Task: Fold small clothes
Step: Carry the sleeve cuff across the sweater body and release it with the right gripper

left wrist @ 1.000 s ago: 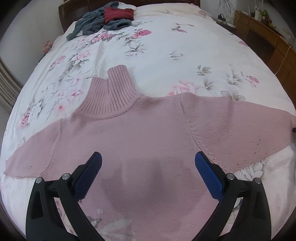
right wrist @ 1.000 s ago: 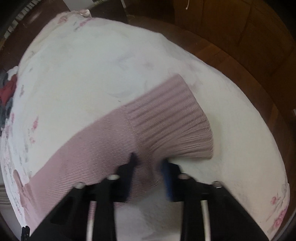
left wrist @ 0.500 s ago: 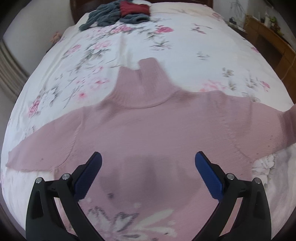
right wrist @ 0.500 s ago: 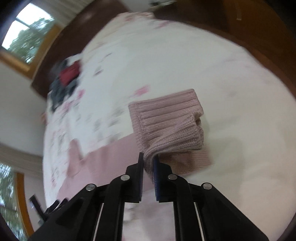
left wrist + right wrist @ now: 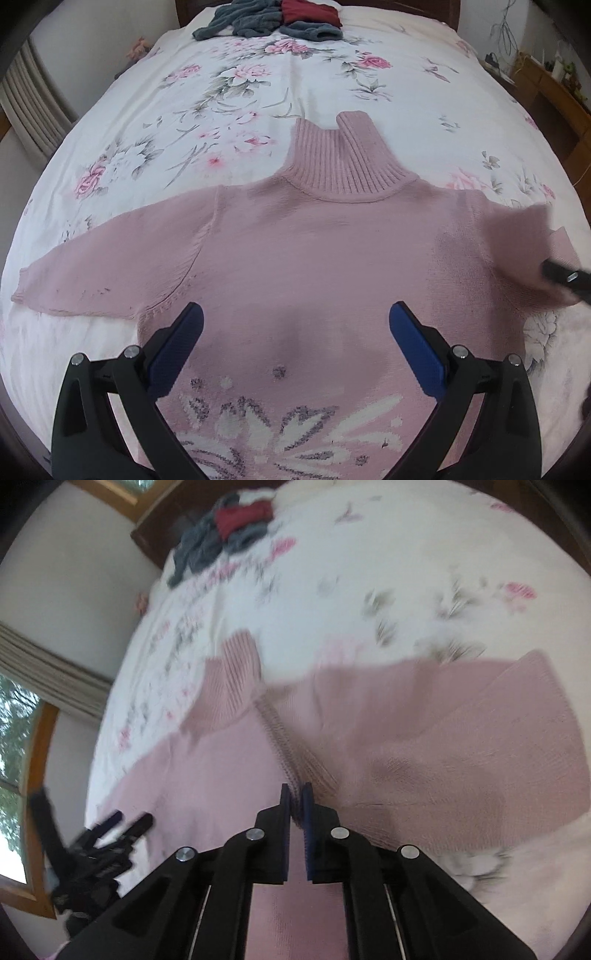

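A pink knitted turtleneck sweater (image 5: 295, 251) lies flat, front up, on the floral bedspread (image 5: 258, 81), its left sleeve (image 5: 96, 266) stretched out. My left gripper (image 5: 295, 332) hovers open over the sweater's chest, nothing between its blue pads. My right gripper (image 5: 296, 801) is shut on the cuff of the right sleeve (image 5: 461, 738), which is lifted and doubled over toward the body. In the left wrist view that gripper (image 5: 565, 275) shows at the right edge with the raised sleeve (image 5: 517, 236). The ribbed collar (image 5: 343, 158) points to the headboard.
A heap of grey and dark red clothes (image 5: 280, 18) lies at the head of the bed. A wooden sideboard (image 5: 554, 92) stands along the right side. A curtain (image 5: 33, 110) and window (image 5: 14, 775) are on the left. Bare bedspread surrounds the sweater.
My right gripper has carried the sleeve cuff up and inward over the sweater's body. The left gripper has shifted right and back, staying open, so the sweater's white pattern shows.
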